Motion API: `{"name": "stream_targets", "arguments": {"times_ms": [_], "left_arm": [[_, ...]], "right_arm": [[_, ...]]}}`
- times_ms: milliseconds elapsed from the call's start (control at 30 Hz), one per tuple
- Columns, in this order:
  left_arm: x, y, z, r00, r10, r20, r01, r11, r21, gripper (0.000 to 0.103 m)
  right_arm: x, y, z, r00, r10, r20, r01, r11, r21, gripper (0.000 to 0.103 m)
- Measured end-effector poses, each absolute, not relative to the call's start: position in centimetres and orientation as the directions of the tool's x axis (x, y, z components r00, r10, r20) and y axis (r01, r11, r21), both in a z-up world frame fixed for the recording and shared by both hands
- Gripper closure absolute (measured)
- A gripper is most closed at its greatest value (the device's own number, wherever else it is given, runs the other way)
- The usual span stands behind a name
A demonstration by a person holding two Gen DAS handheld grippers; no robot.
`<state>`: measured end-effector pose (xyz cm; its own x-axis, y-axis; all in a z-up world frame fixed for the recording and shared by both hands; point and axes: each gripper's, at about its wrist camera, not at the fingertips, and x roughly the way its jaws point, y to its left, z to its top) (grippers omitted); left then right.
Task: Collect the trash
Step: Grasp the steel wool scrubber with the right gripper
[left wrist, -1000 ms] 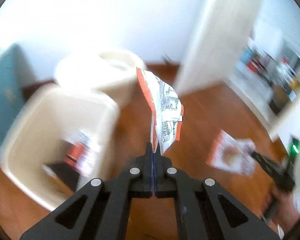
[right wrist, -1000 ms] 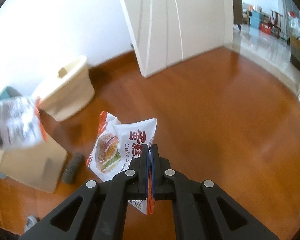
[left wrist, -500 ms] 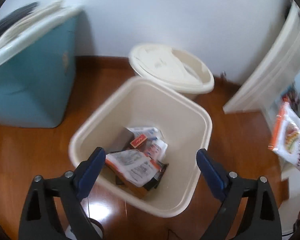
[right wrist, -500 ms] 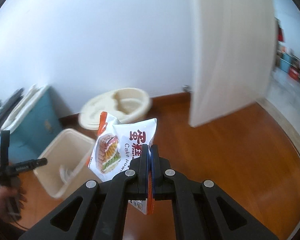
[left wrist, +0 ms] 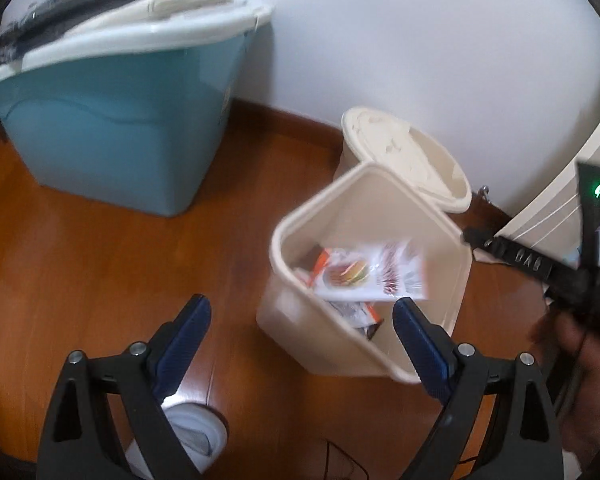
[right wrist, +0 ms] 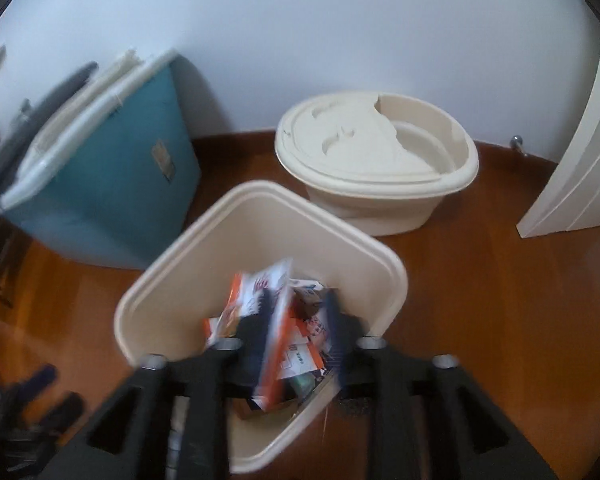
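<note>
— Jaws?
— Mine on the left gripper (left wrist: 300,332) gape empty beside the bin (left wrist: 456,280). On the right gripper (right wrist: 296,320) they're opening, the packet (right wrist: 276,320) loose between them, over the bin's trash (right wrist: 312,336).

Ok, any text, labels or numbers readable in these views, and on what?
None reads clearly.
Snack packet at the cream bin's mouth: red print, motion-blurred.
Blue tub: small sticker, too small to read.
Right gripper, jaws opening, packet between them: raised letters on its body, left wrist view, illegible.
</note>
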<state>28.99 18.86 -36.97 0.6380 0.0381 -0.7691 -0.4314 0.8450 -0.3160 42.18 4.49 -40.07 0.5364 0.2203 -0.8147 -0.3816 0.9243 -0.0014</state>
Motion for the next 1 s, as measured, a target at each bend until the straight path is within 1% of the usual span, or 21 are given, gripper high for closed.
{"name": "stream_targets", "arguments": {"times_ms": [100, 133, 167, 200, 267, 367, 467, 533, 633, 700, 733, 767, 800, 833, 867, 900, 967, 1000], "left_arm": [[28.4, 19.3, -36.6, 0.662, 0.058, -0.748, -0.414, 0.860, -0.299, 0.010], [28.3, 19.3, -36.5, 0.662, 0.061, -0.747, -0.412, 0.863, -0.295, 0.010], [28.4, 19.3, -36.6, 0.661, 0.062, -0.748, -0.411, 0.864, -0.292, 0.010], [28.4, 19.4, -36.8, 0.659, 0.062, -0.749, -0.411, 0.864, -0.290, 0.010], [28.6, 19.5, -37.5, 0.652, 0.062, -0.756, -0.415, 0.863, -0.287, 0.010], [28.6, 19.9, -38.3, 0.639, 0.071, -0.766, -0.425, 0.863, -0.274, 0.010], [28.5, 20.4, -39.1, 0.631, 0.090, -0.771, -0.431, 0.866, -0.252, 0.010], [28.9, 20.7, -39.7, 0.624, 0.104, -0.774, -0.437, 0.868, -0.236, 0.010], [29.0, 21.4, -40.5, 0.610, 0.113, -0.784, -0.454, 0.861, -0.229, 0.010], [29.0, 21.5, -40.9, 0.602, 0.108, -0.791, -0.458, 0.858, -0.231, 0.010], [29.1, 21.5, -41.1, 0.600, 0.106, -0.793, -0.456, 0.860, -0.230, 0.010], [29.1, 21.4, -41.2, 0.597, 0.107, -0.795, -0.454, 0.862, -0.225, 0.010], [29.1, 21.4, -41.3, 0.596, 0.107, -0.796, -0.452, 0.864, -0.222, 0.010], [29.1, 21.5, -41.4, 0.594, 0.106, -0.797, -0.451, 0.865, -0.221, 0.010], [29.0, 21.7, -41.4, 0.593, 0.106, -0.798, -0.455, 0.862, -0.223, 0.010], [29.0, 22.0, -41.4, 0.594, 0.107, -0.798, -0.459, 0.859, -0.226, 0.010], [28.8, 22.5, -41.2, 0.599, 0.108, -0.793, -0.471, 0.849, -0.240, 0.010], [28.7, 22.7, -41.1, 0.601, 0.107, -0.792, -0.475, 0.845, -0.246, 0.010]], "right_arm": [[41.9, 0.6, -39.5, 0.611, 0.173, -0.772, -0.267, 0.964, 0.005, 0.015], [42.2, -1.2, -39.6, 0.626, 0.145, -0.766, -0.210, 0.978, 0.014, 0.011], [42.4, -3.7, -40.1, 0.645, 0.082, -0.760, -0.118, 0.993, 0.007, 0.004], [42.6, -5.3, -40.9, 0.643, 0.041, -0.765, -0.069, 0.998, -0.005, 0.001], [43.6, -8.4, -44.6, 0.566, -0.042, -0.824, 0.036, 0.999, -0.027, 0.001], [43.9, -10.5, -50.9, 0.457, -0.085, -0.885, 0.123, 0.992, -0.032, 0.002], [44.0, -10.4, -57.0, 0.359, -0.084, -0.930, 0.138, 0.990, -0.037, 0.002], [44.1, -9.7, -61.4, 0.307, -0.080, -0.948, 0.137, 0.990, -0.039, 0.005], [44.8, -9.1, -64.9, 0.279, -0.106, -0.954, 0.137, 0.988, -0.070, 0.010], [45.6, -8.4, -66.8, 0.277, -0.100, -0.956, 0.115, 0.991, -0.070, 0.024], [45.9, -7.9, -67.7, 0.265, -0.111, -0.958, 0.088, 0.992, -0.090, 0.029], [46.1, -7.6, -68.2, 0.254, -0.113, -0.961, 0.072, 0.993, -0.098, 0.043], [46.2, -7.0, -69.2, 0.227, -0.103, -0.968, 0.038, 0.995, -0.097, 0.061], [46.1, -6.8, -69.2, 0.244, -0.093, -0.965, 0.020, 0.996, -0.091, 0.066], [46.0, -6.2, -69.1, 0.266, -0.106, -0.958, -0.010, 0.994, -0.113, 0.078], [46.1, -6.0, -69.1, 0.264, -0.106, -0.959, -0.024, 0.993, -0.117, 0.084], [45.9, -6.2, -68.4, 0.273, -0.101, -0.957, -0.024, 0.993, -0.112, 0.090], [45.9, -6.5, -67.8, 0.282, -0.098, -0.954, -0.021, 0.994, -0.108, 0.091]]}}
